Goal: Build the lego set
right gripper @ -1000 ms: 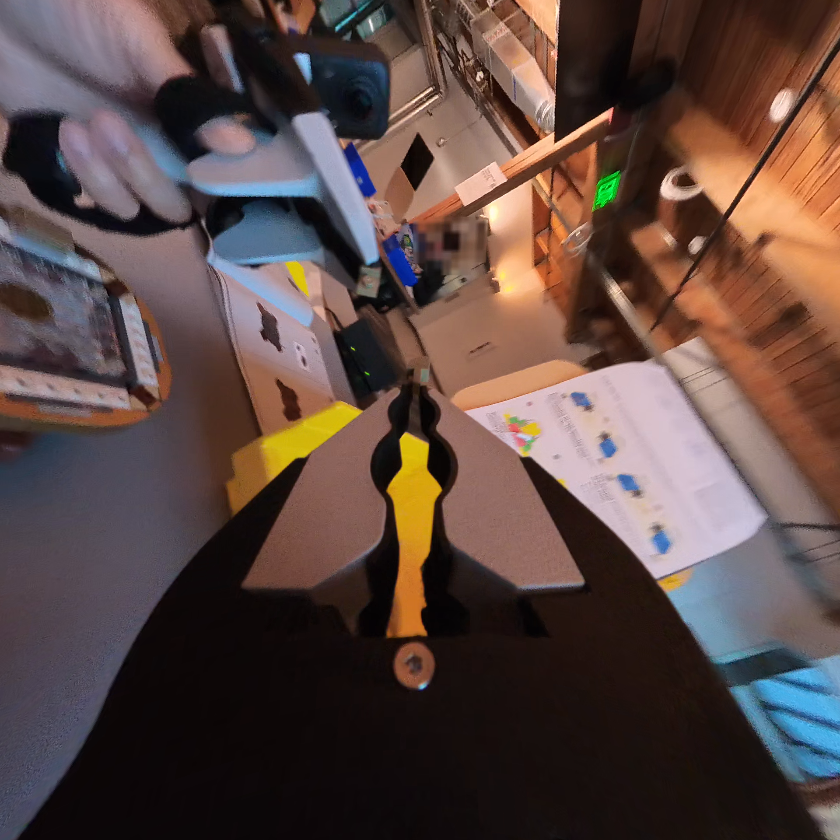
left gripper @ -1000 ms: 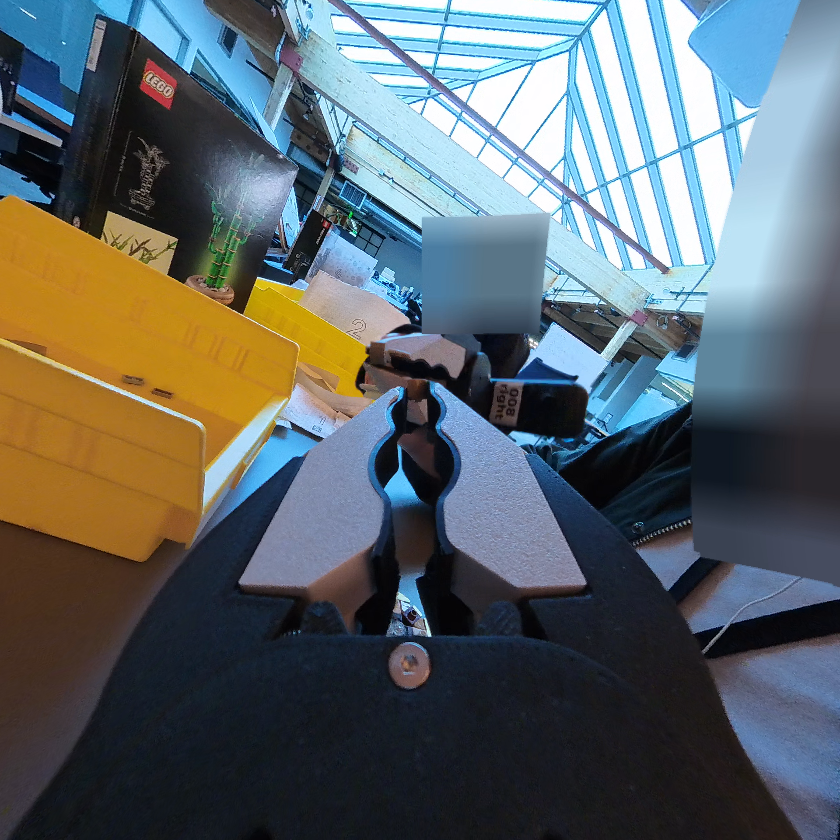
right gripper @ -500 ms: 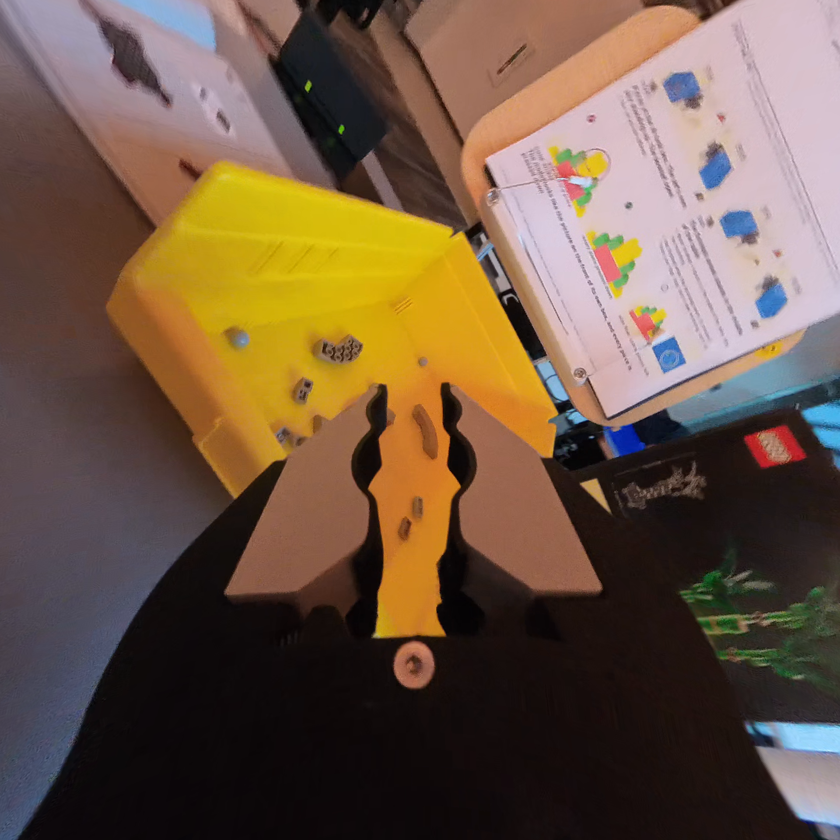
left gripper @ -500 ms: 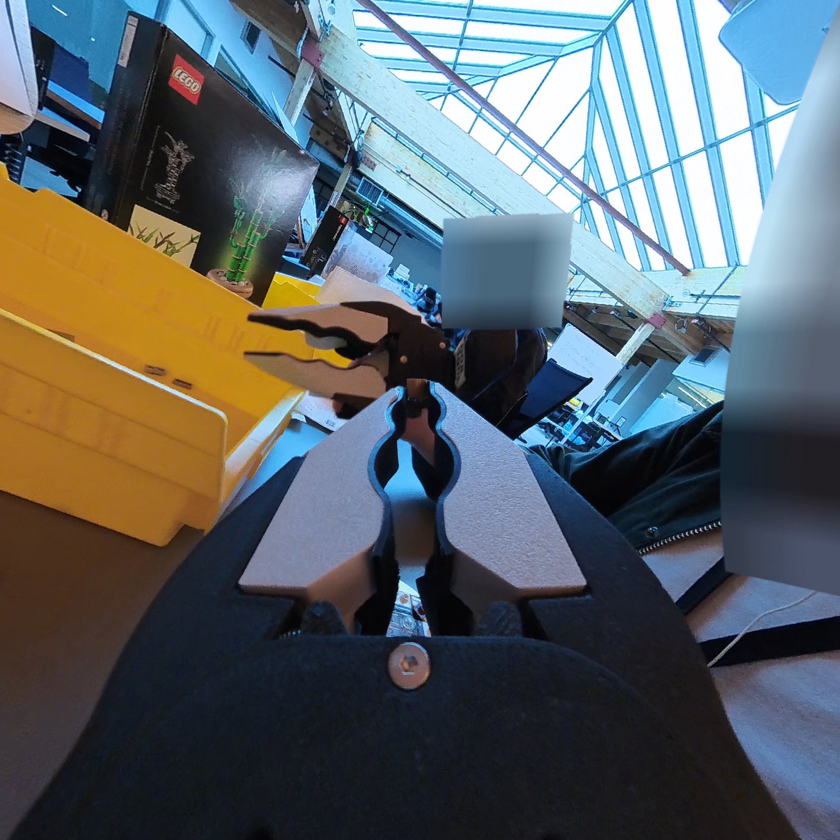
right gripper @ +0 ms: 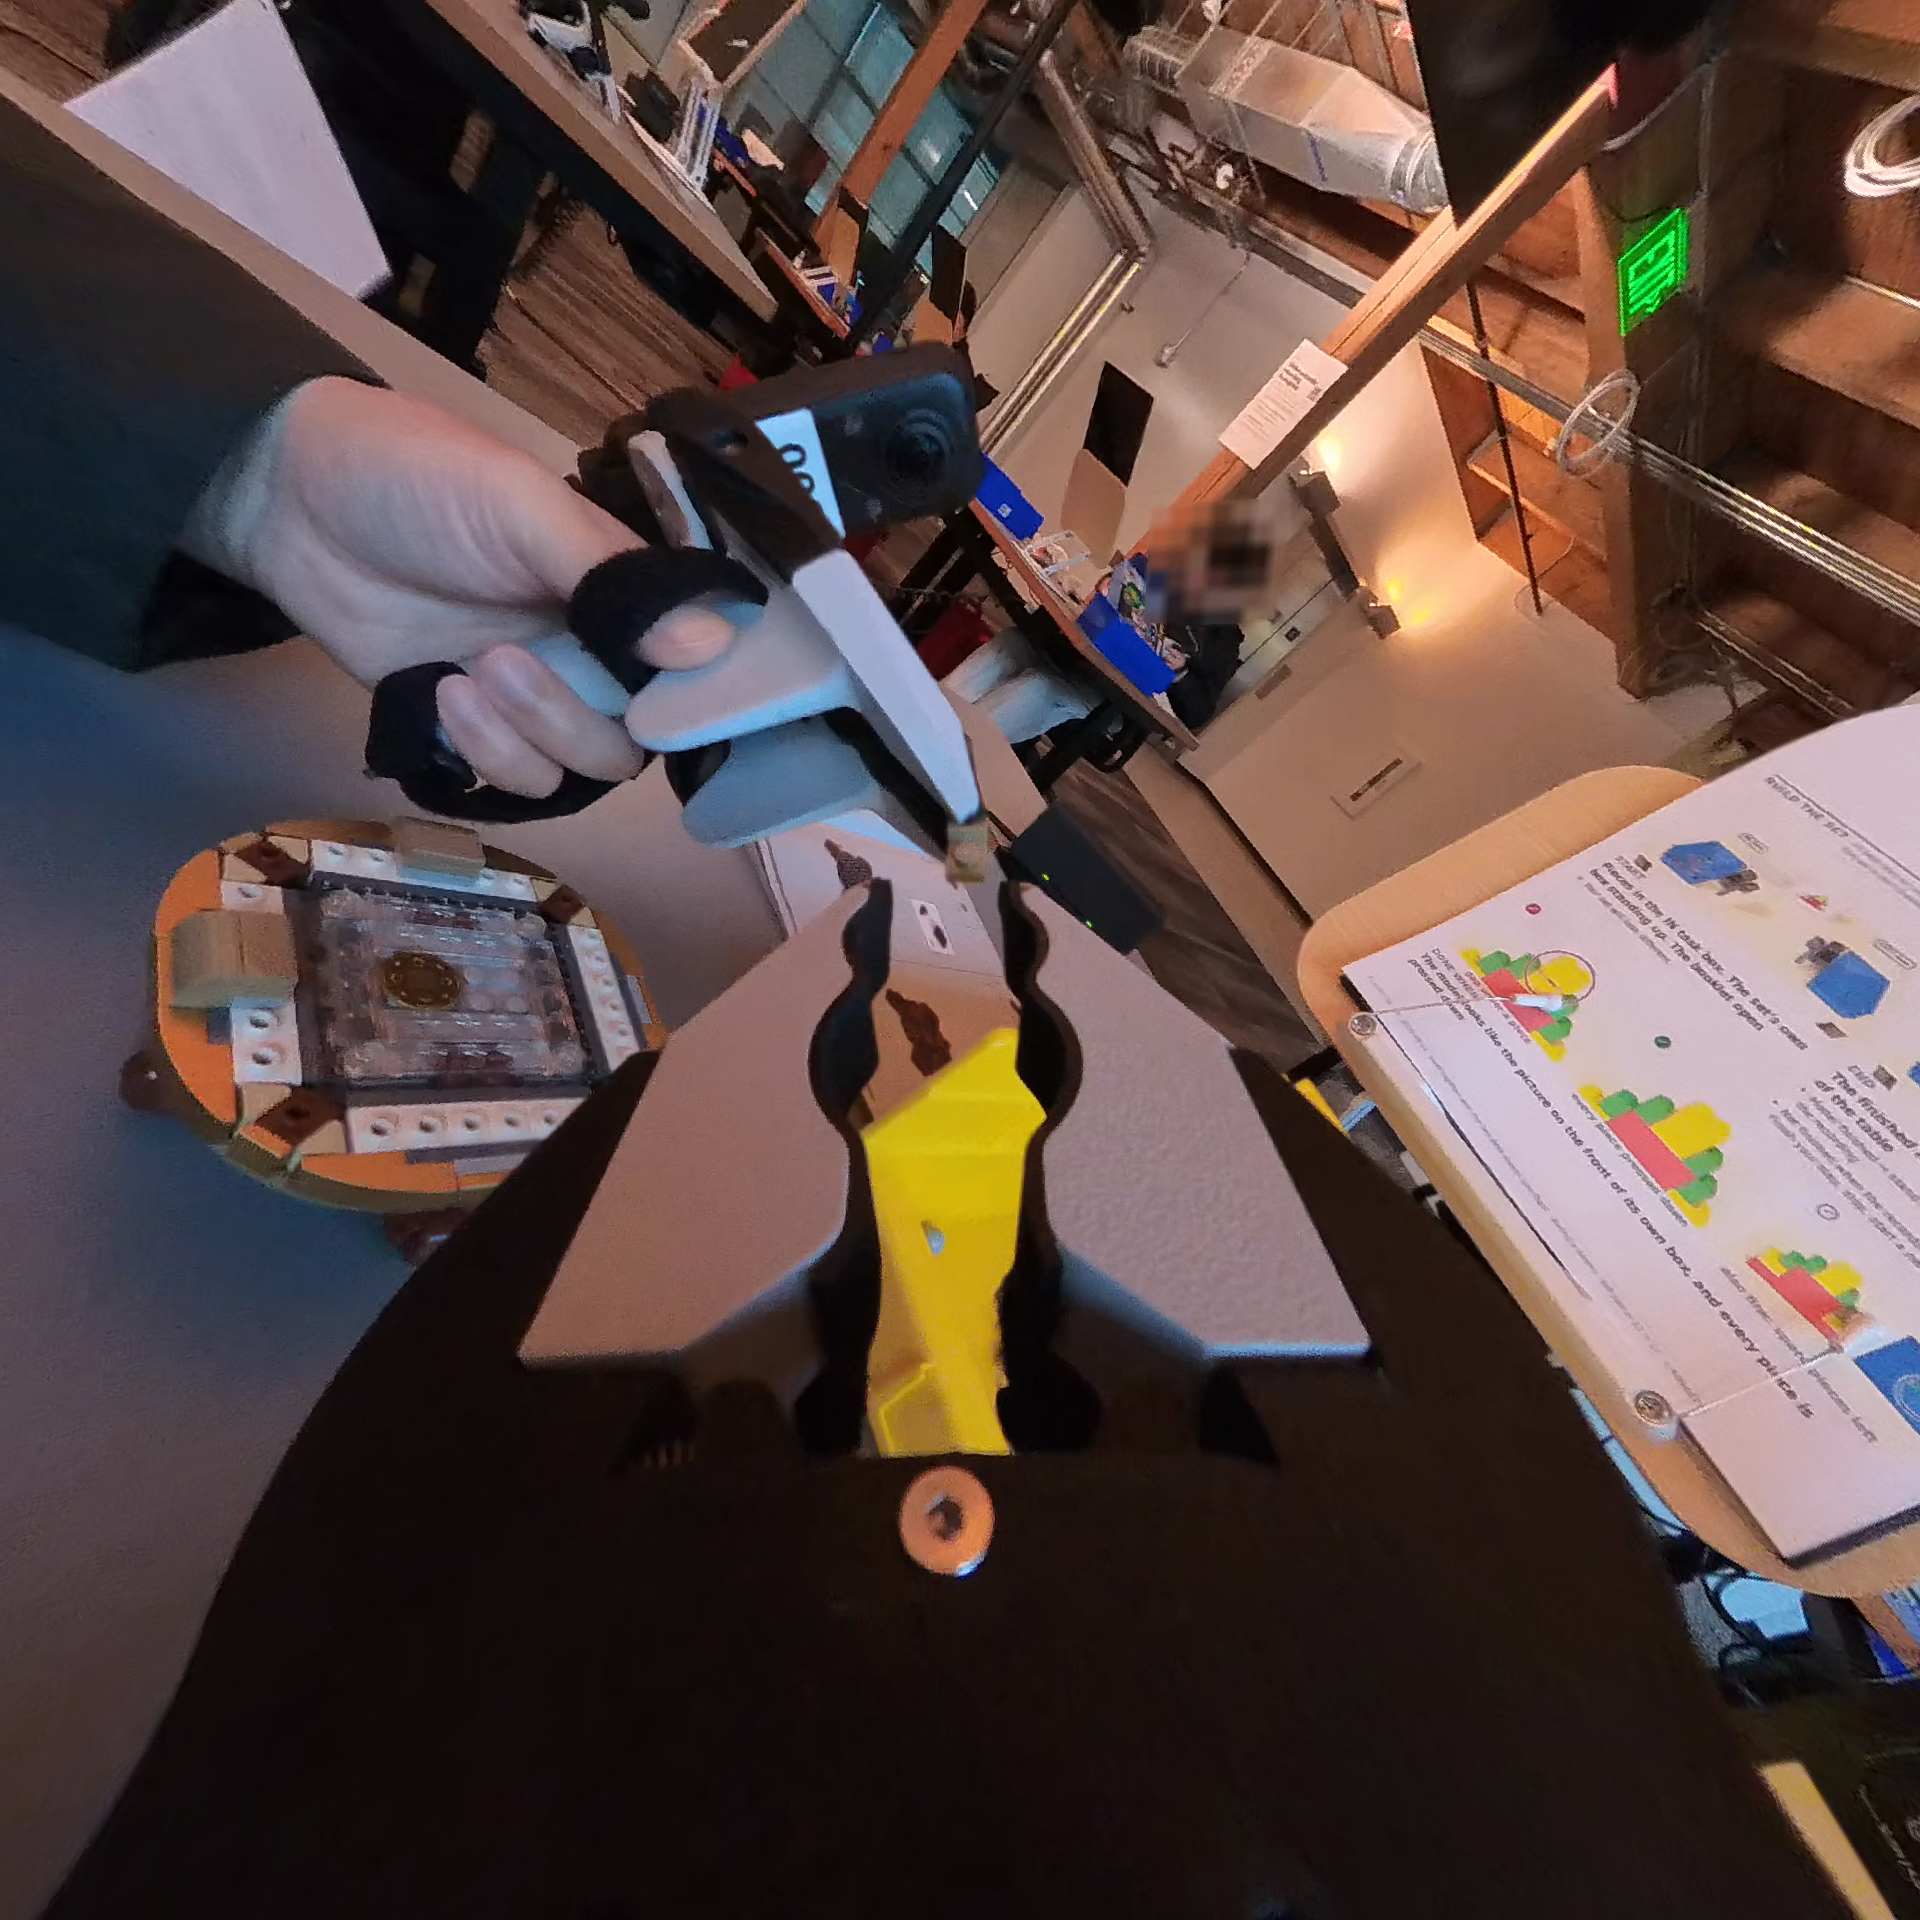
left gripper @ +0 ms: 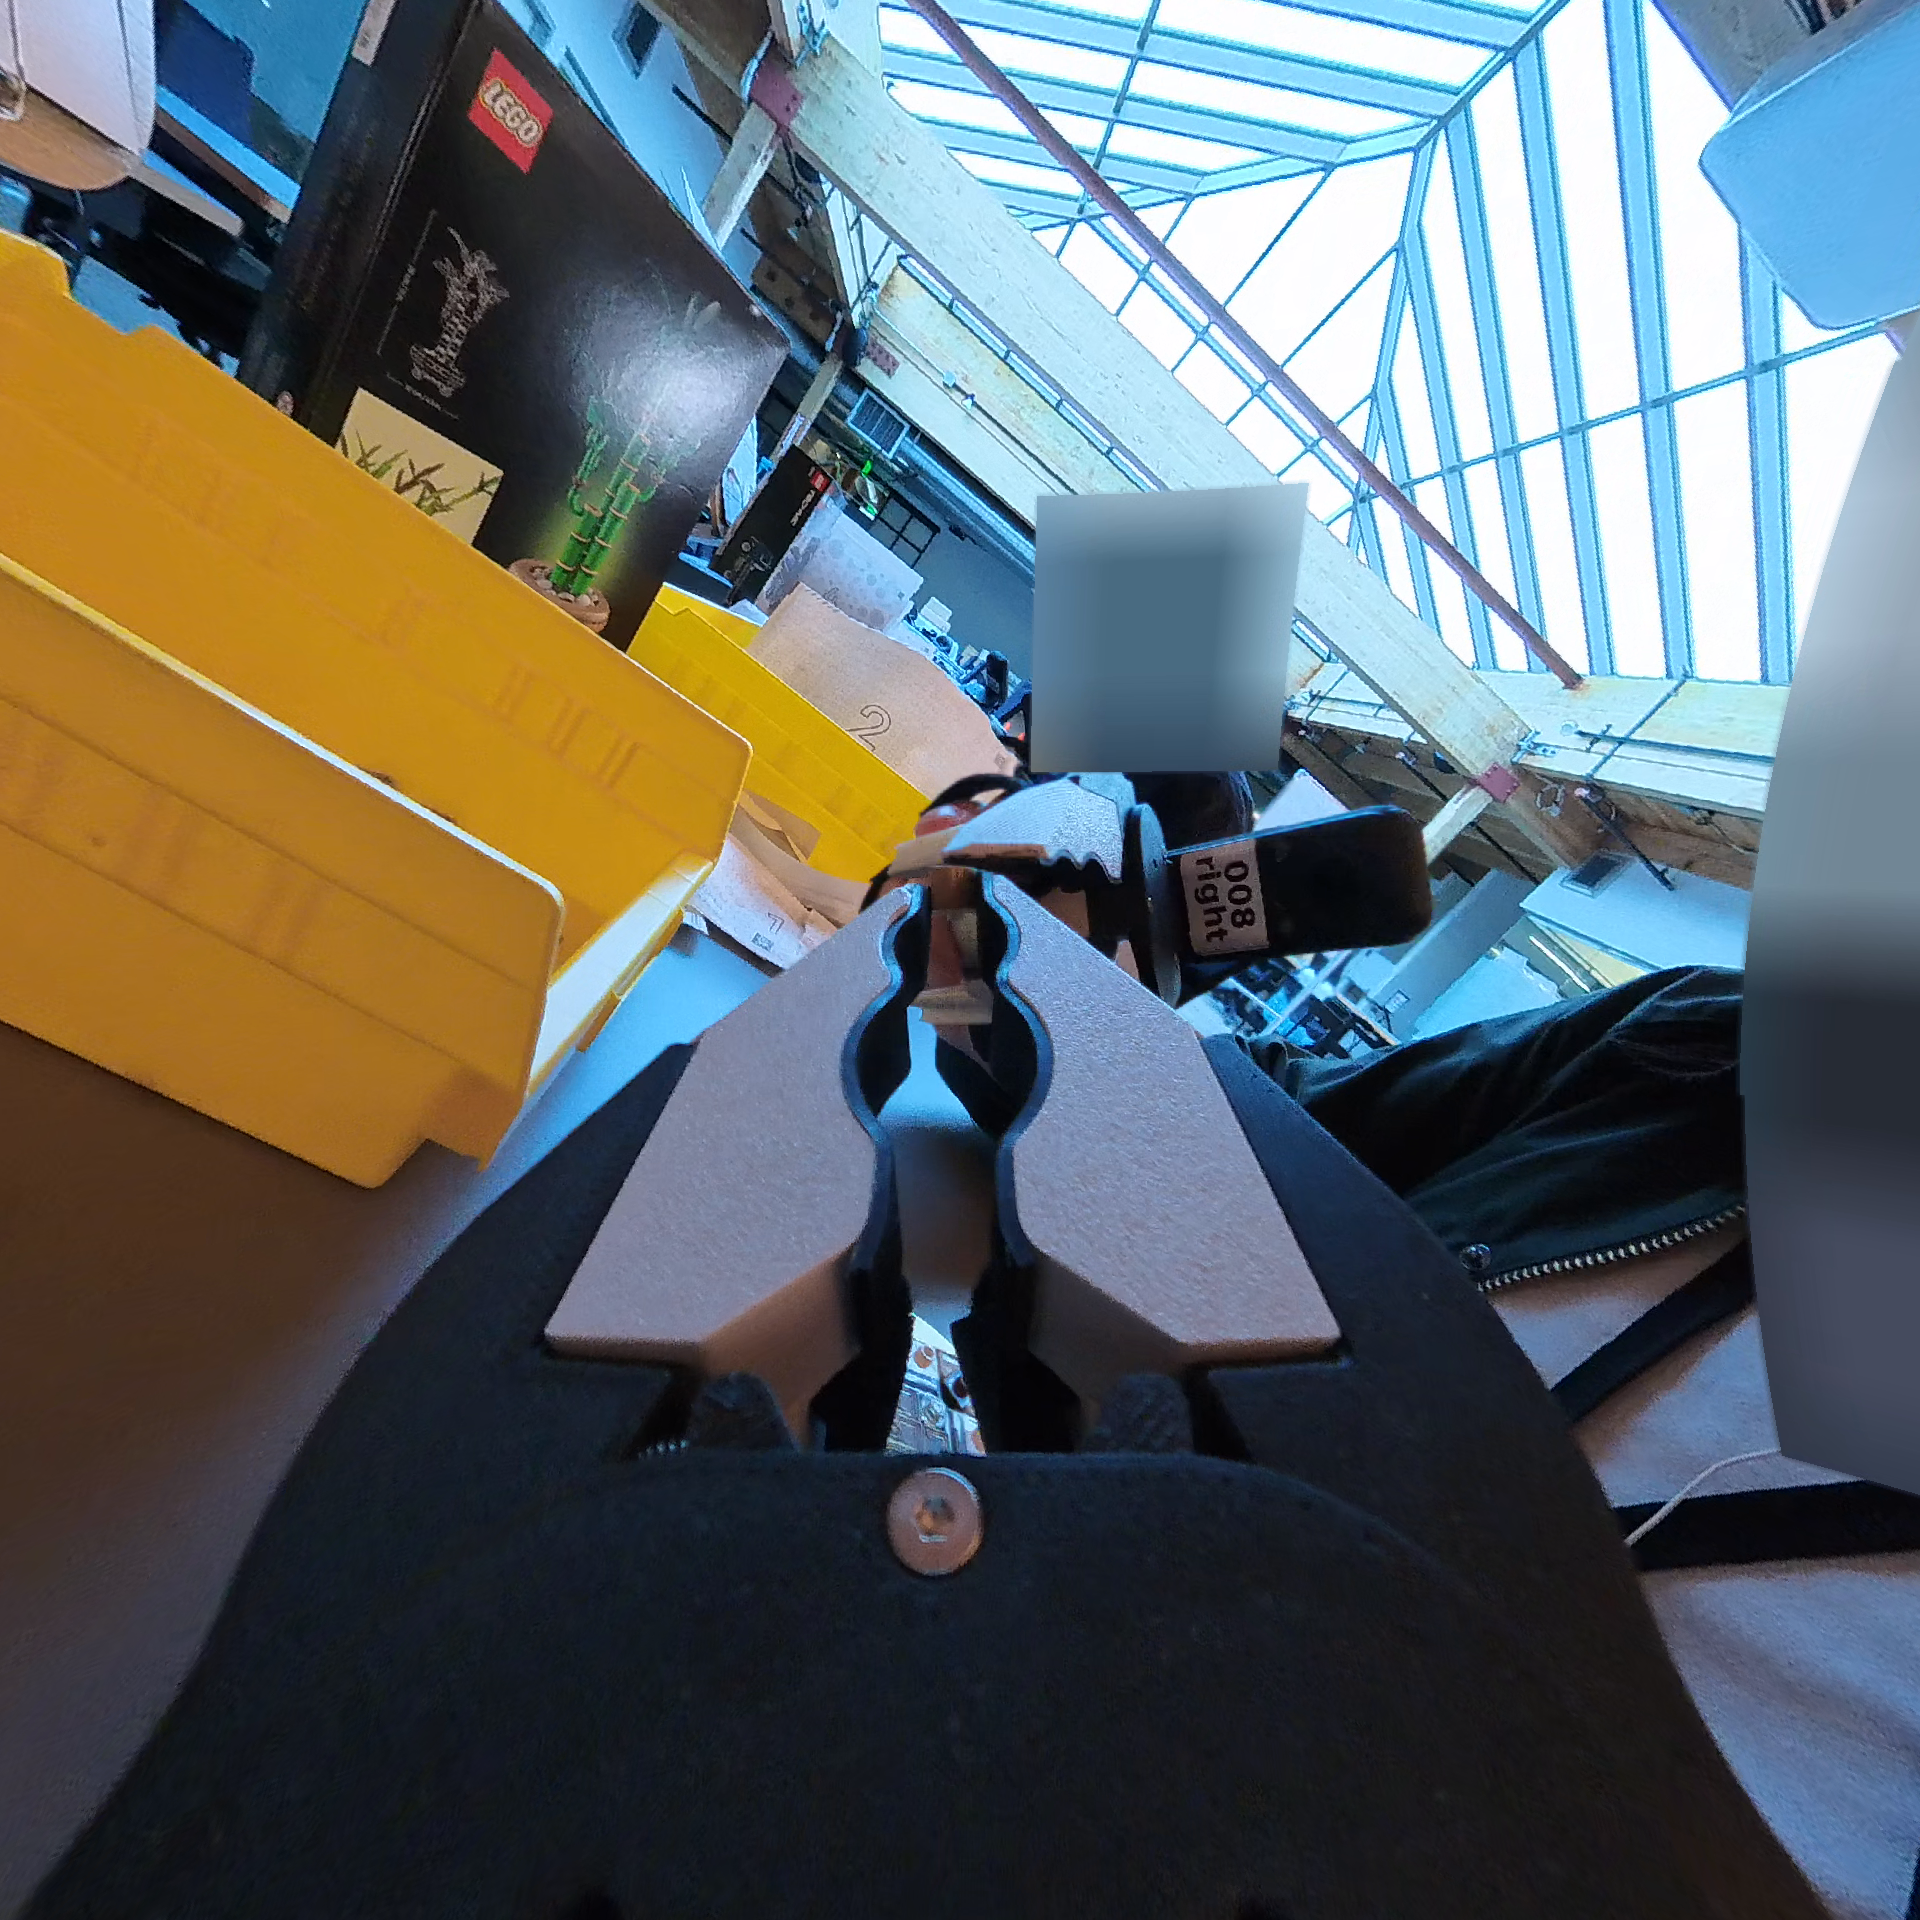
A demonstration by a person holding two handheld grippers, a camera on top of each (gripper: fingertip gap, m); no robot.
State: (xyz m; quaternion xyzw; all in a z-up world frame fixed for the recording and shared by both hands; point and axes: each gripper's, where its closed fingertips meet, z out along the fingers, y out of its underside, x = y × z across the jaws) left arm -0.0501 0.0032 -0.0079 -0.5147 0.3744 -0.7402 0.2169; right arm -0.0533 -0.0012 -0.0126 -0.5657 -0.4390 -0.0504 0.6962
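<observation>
Right tool [right gripper: 940, 899] back from yellow bin [right gripper: 951, 1226], apart, empty; left tool [right gripper: 961, 831] clamps tan piece [right gripper: 966, 854] aloft for handover.

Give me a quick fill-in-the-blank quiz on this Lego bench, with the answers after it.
1. Of the left claw and the right claw, the small tan brick sits in the ___ one.
2. The right claw holds nothing and stands ___.
3. The round build rests on the grey ___.
4. The bins beside the left claw are coloured ___.

Missing words: left; open; table; yellow.
</observation>
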